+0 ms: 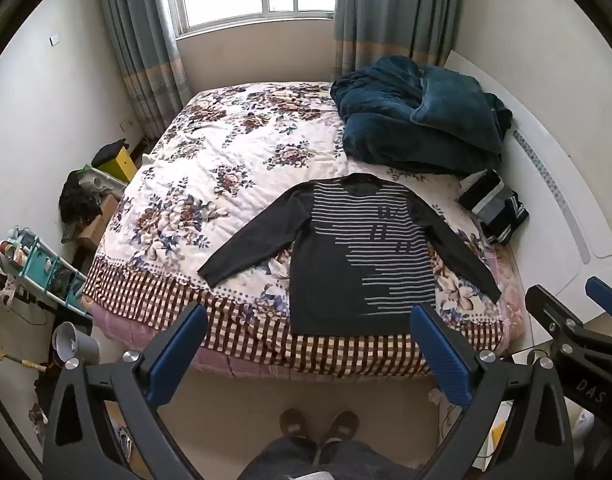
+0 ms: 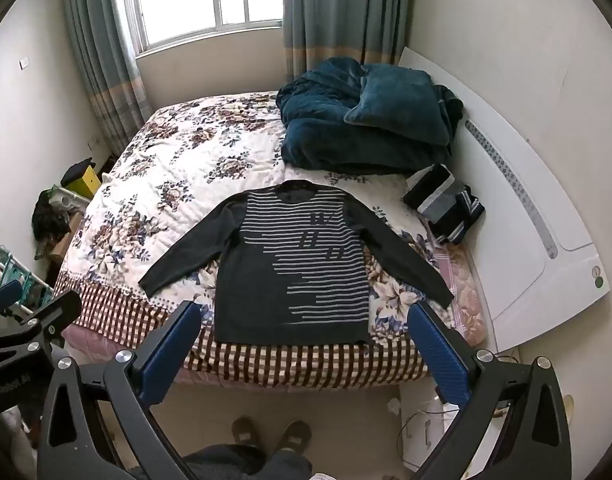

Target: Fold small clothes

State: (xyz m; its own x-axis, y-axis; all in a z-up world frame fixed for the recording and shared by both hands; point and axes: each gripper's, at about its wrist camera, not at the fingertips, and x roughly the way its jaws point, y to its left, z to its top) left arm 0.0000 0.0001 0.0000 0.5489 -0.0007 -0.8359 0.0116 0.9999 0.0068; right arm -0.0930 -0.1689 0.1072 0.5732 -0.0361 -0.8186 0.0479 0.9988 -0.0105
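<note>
Sweater (image 1: 346,256) beyond spread fingers (image 1: 438,356)

Person's legs (image 1: 306,456) cut off by bottom edge; sweater lettering (image 2: 318,236) illegible.

sweater (image 2: 294,272): "WHO" | right gripper (image 1: 594,364) arm: "DAS"

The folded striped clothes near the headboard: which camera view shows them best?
The right wrist view: the folded clothes lie nearer the picture's middle, less bent by the lens, stripes clear. In the left wrist view the same pile sits further toward the right side, more distorted, but also whole.
</note>
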